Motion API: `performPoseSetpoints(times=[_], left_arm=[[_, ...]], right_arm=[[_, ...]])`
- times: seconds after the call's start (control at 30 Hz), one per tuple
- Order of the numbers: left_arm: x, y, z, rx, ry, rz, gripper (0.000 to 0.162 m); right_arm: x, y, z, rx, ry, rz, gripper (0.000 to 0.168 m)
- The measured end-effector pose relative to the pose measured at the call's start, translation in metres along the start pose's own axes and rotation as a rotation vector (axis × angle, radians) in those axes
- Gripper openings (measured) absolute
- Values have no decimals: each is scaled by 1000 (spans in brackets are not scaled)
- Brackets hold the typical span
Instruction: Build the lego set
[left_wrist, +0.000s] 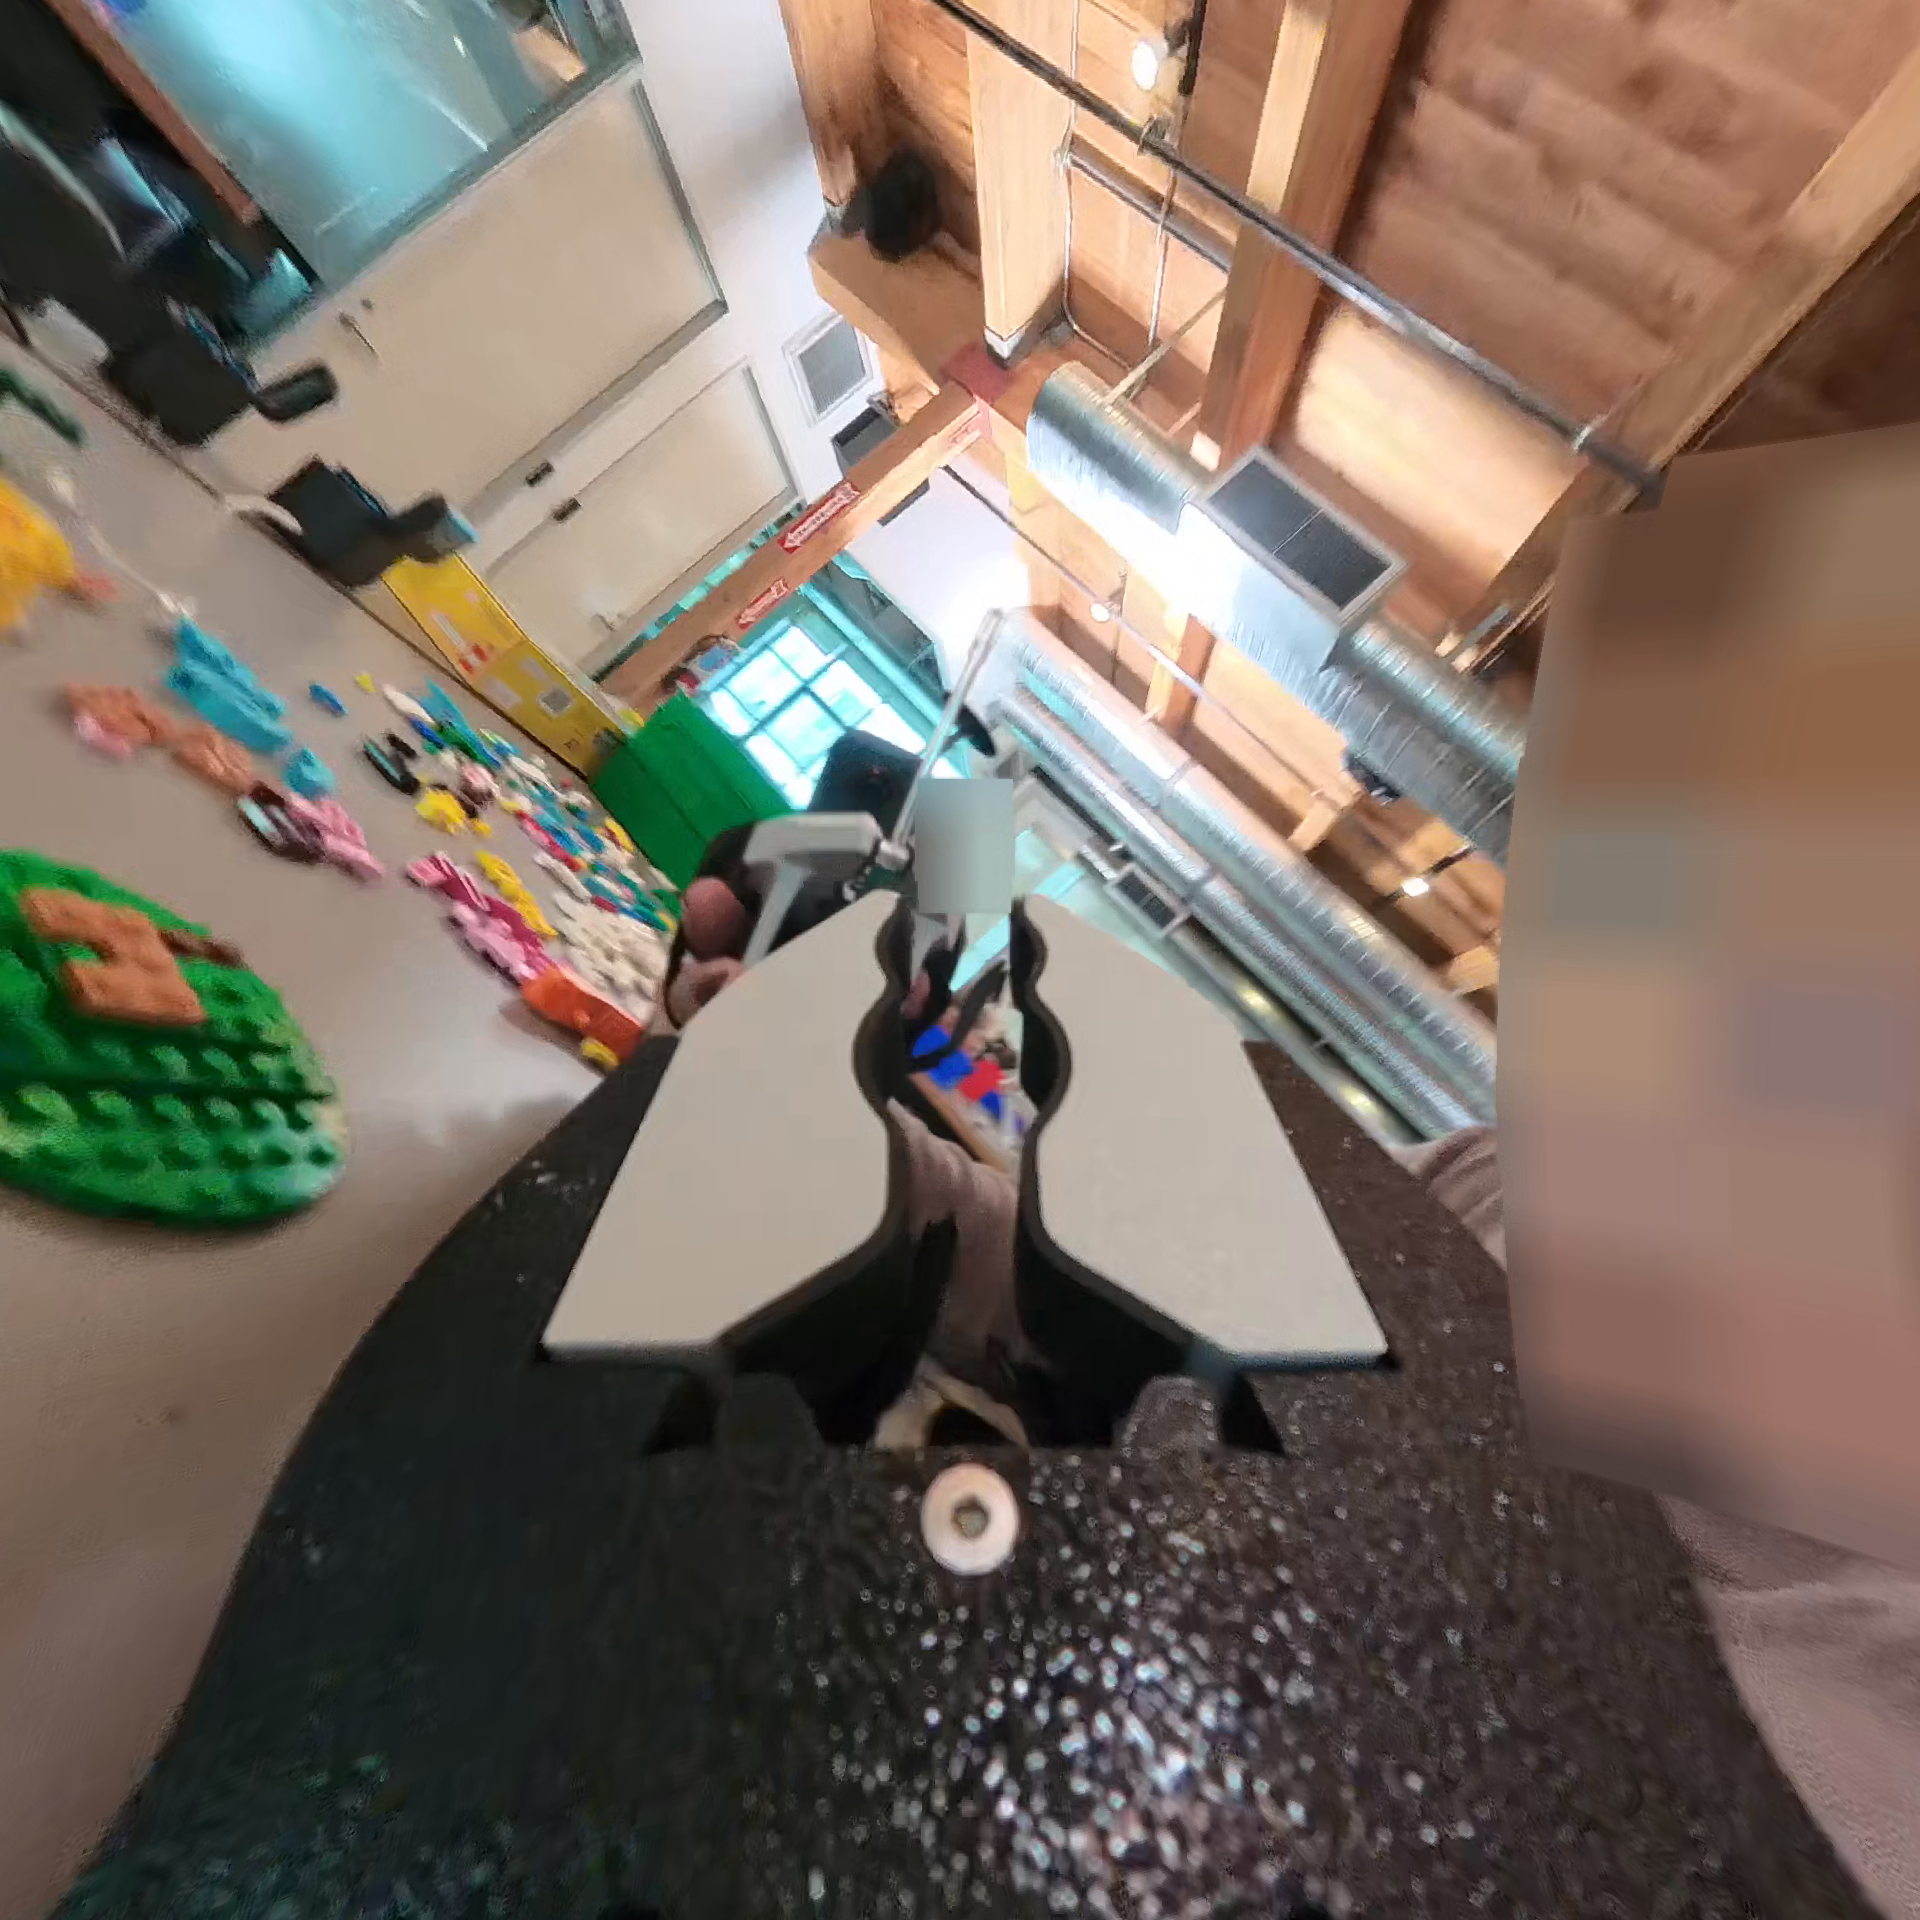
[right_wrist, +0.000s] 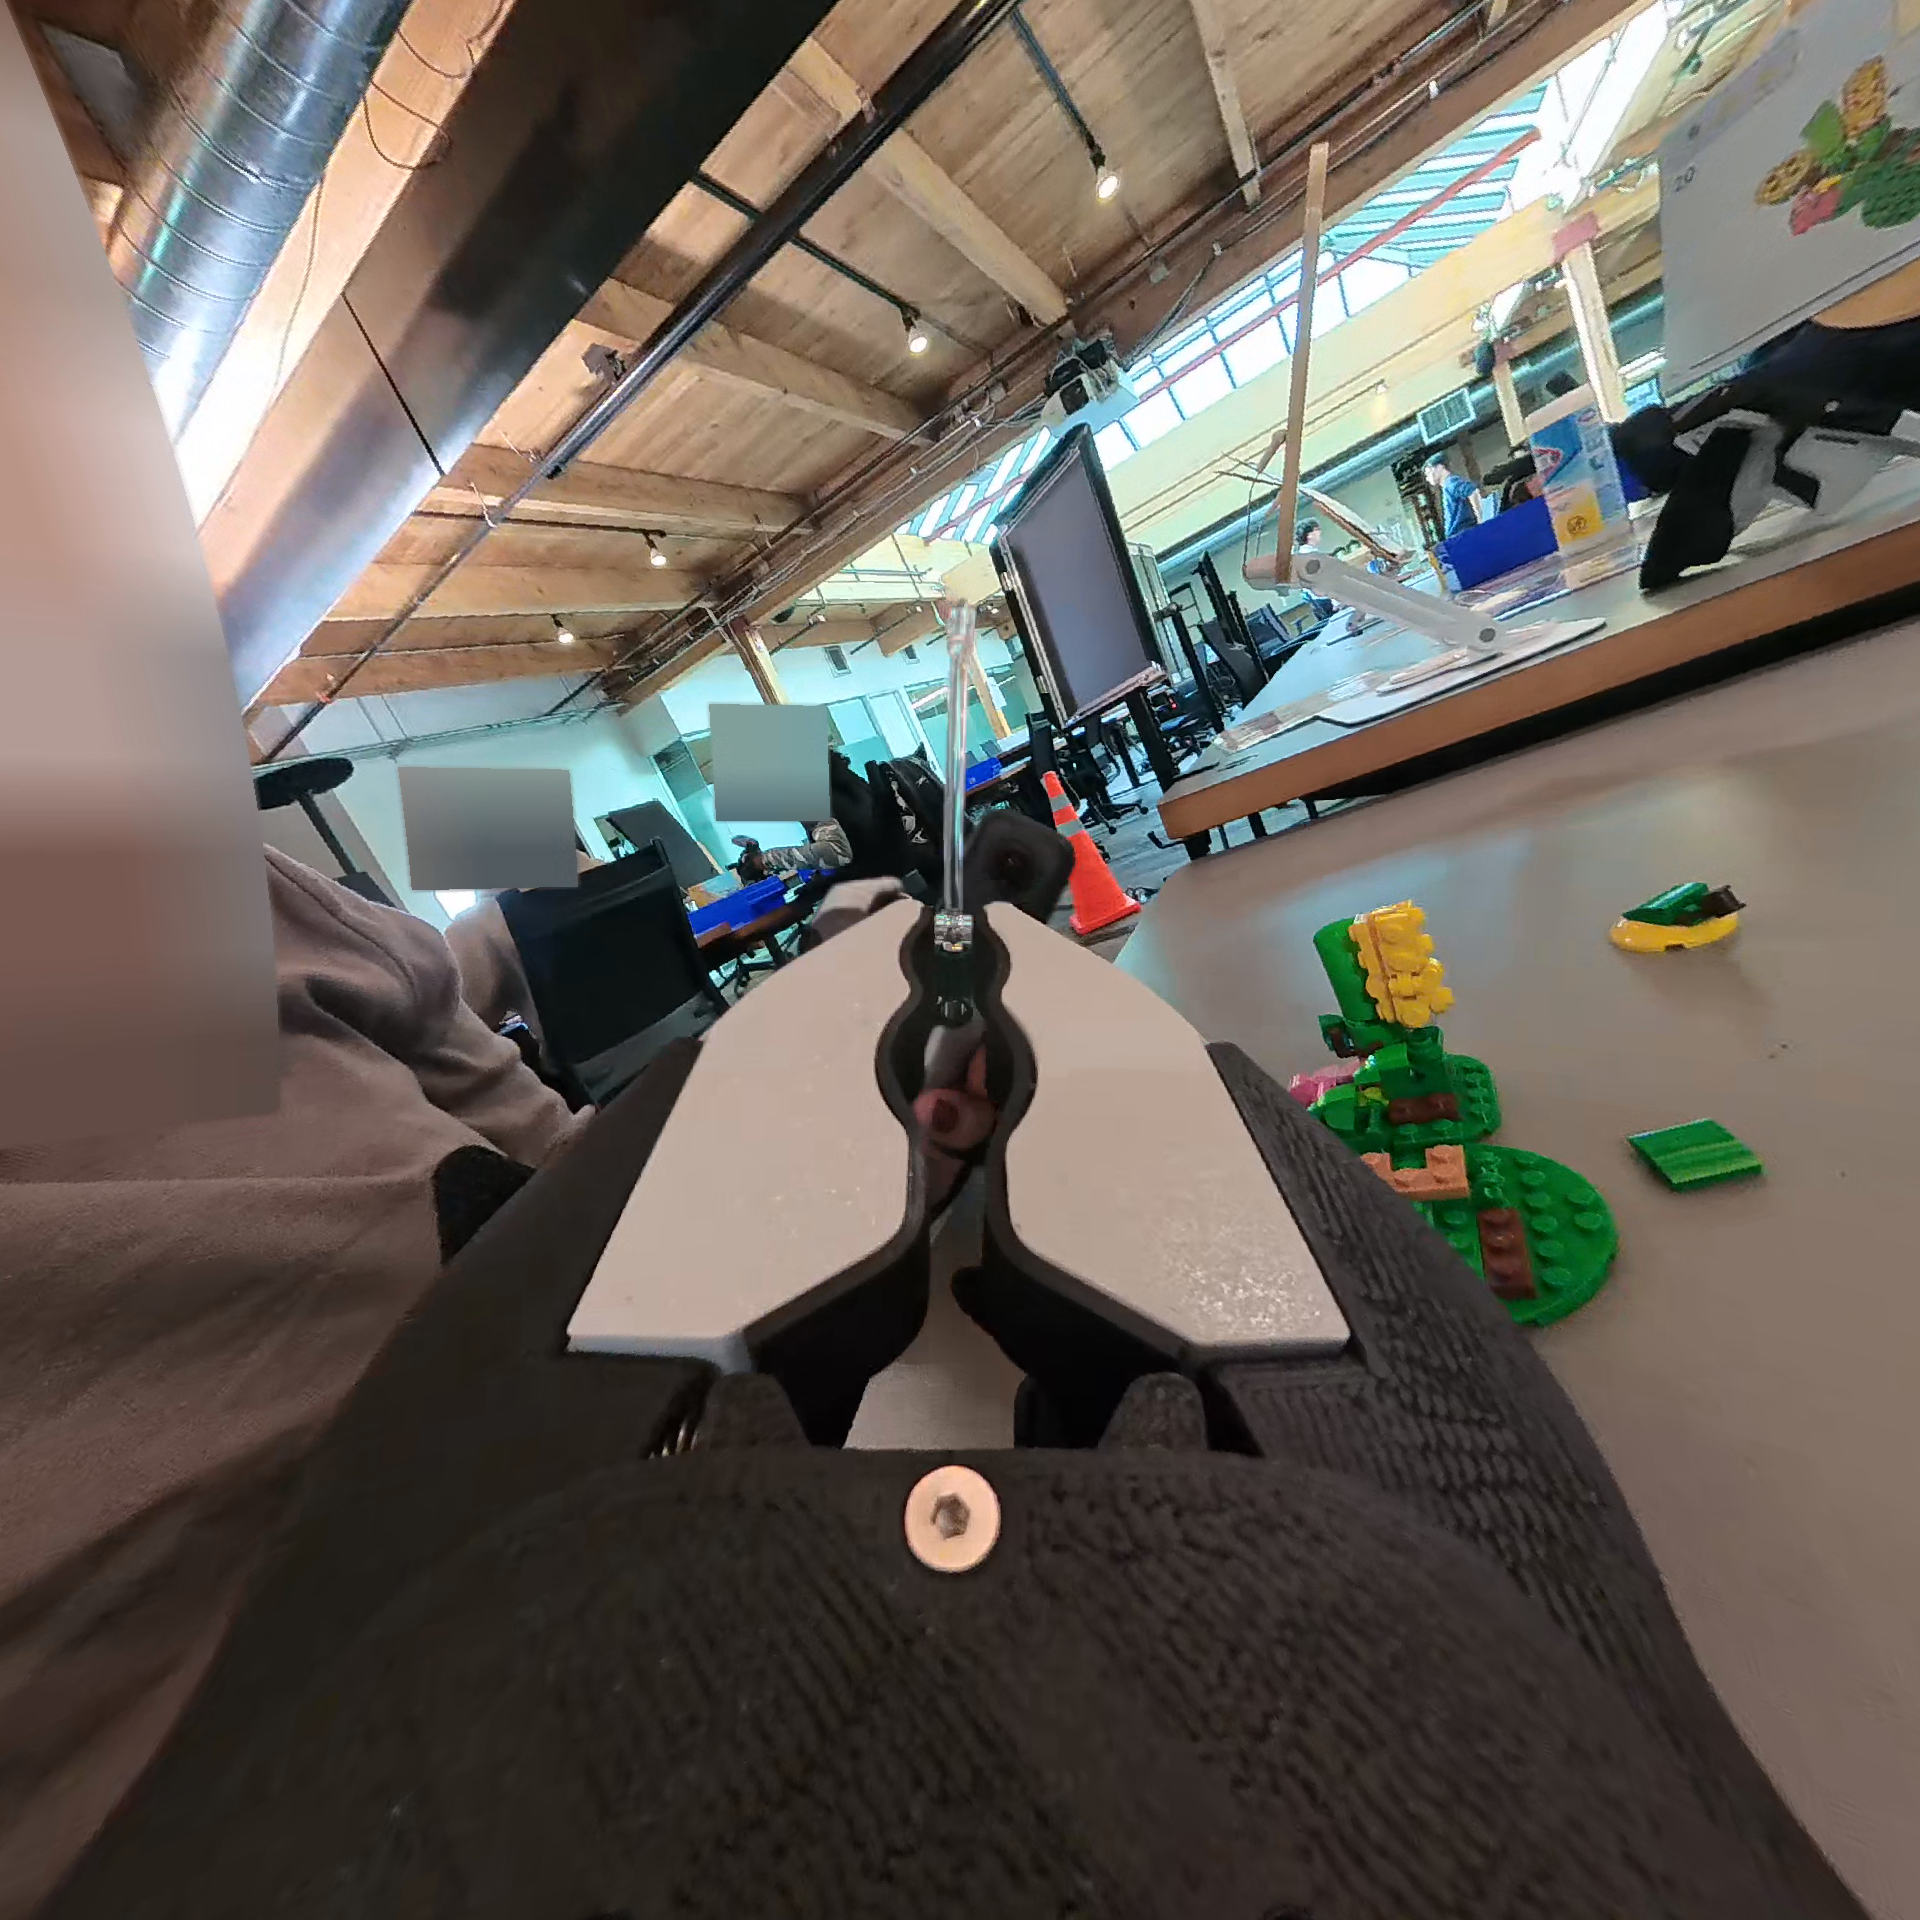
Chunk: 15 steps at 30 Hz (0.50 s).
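Note:
My right gripper (right_wrist: 954, 920) is shut on the base of a thin clear rod (right_wrist: 958, 748) that sticks up past its fingertips. In the left wrist view, this gripper (left_wrist: 821, 847) shows just beyond my own tips with the rod (left_wrist: 951, 707) slanting up. My left gripper (left_wrist: 958, 914) is open by a narrow gap and empty, facing the right one above the table. The green round baseplate with brown tiles (left_wrist: 135, 1049) lies at the left. The same build (right_wrist: 1455, 1143), with a green stem and yellow flower (right_wrist: 1397, 966), stands to the right in the right wrist view.
Several sorted piles of loose coloured bricks (left_wrist: 499, 831) cover the grey table (left_wrist: 312, 1351). A loose green tile (right_wrist: 1694, 1153) and a small yellow and green piece (right_wrist: 1673, 914) lie near the build. An open instruction booklet (right_wrist: 1787, 187) stands at the far right. A person's grey sleeve (right_wrist: 208, 1247) is at the left. Spacing between my two grippers at the tips: around 4 centimetres.

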<state>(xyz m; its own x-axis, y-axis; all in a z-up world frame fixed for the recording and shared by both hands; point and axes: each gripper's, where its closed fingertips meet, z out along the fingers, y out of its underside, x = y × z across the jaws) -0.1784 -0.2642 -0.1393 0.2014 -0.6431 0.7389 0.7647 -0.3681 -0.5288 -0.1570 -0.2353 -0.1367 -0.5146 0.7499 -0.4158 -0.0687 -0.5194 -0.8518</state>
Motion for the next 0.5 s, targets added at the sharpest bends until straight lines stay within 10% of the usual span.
performPoseSetpoints(times=[0.23, 0.5], left_arm=[[-22, -48, -9, 93, -352, 646, 16], [-17, -78, -10, 284, -395, 1037, 0]], right_arm=[[6, 0, 0, 17, 50, -25, 4], [7, -2, -1, 32, 55, -26, 4]])
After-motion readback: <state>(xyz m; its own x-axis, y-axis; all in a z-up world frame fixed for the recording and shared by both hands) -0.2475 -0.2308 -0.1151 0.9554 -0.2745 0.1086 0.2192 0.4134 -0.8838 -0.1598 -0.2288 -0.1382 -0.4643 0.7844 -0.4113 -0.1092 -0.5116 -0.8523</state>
